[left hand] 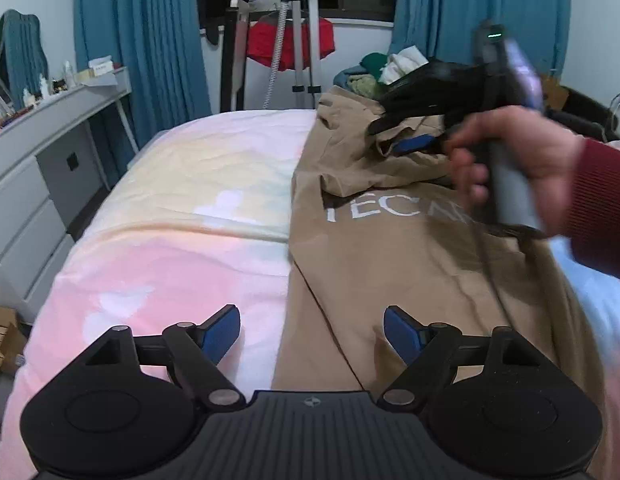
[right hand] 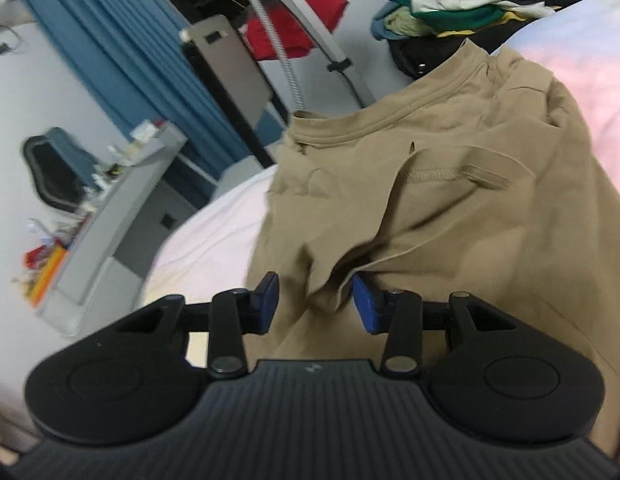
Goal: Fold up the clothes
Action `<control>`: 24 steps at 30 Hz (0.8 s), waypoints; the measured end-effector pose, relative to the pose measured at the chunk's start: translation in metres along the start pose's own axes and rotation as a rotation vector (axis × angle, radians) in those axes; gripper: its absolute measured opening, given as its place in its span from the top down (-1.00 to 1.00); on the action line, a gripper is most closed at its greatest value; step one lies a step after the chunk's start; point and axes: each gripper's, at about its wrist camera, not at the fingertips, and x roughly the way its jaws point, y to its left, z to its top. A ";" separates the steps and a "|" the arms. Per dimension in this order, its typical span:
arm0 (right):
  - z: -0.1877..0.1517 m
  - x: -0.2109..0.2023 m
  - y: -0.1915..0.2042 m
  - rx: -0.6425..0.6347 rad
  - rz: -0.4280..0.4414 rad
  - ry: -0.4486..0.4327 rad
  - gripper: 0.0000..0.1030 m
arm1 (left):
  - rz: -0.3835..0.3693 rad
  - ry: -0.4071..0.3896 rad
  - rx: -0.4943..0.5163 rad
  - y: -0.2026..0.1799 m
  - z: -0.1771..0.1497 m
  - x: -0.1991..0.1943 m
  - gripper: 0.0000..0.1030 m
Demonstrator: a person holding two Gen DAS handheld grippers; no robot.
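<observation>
A tan T-shirt (left hand: 390, 264) with white lettering lies lengthwise on the right half of the bed, its collar (right hand: 390, 124) at the far end. My left gripper (left hand: 312, 336) hovers open over the shirt's near left edge, nothing between its pads. My right gripper (left hand: 410, 140), held by a hand (left hand: 522, 148) in a dark red sleeve, is farther up at the sleeve area. In the right wrist view the right gripper (right hand: 316, 300) stands partly open with a raised fold of the tan shirt (right hand: 470, 200) between its blue pads; the left pad (right hand: 267, 300) is apart from the fold.
The bed cover (left hand: 181, 208) is pastel pink and yellow. A grey desk (left hand: 49, 120) with drawers and small items runs along the left. A pile of clothes (left hand: 382, 68) sits past the bed's far right corner. A metal stand (left hand: 301, 40) with a red garment is by the blue curtains.
</observation>
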 end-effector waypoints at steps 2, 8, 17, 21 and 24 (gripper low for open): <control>0.005 0.006 0.002 -0.018 -0.033 -0.018 0.81 | -0.015 -0.003 -0.001 0.001 -0.001 0.000 -0.57; 0.034 -0.018 0.000 -0.031 -0.070 -0.182 0.92 | -0.053 0.006 0.006 0.002 -0.004 0.006 -0.57; 0.050 -0.006 -0.041 0.035 -0.171 -0.171 0.92 | -0.049 0.028 0.031 0.001 -0.005 0.017 -0.56; 0.027 -0.066 -0.027 -0.060 -0.139 -0.205 0.90 | -0.051 0.036 0.017 0.004 -0.004 0.016 -0.55; -0.011 -0.125 -0.016 -0.155 -0.121 -0.197 0.89 | -0.104 0.031 -0.037 0.009 -0.004 0.012 -0.55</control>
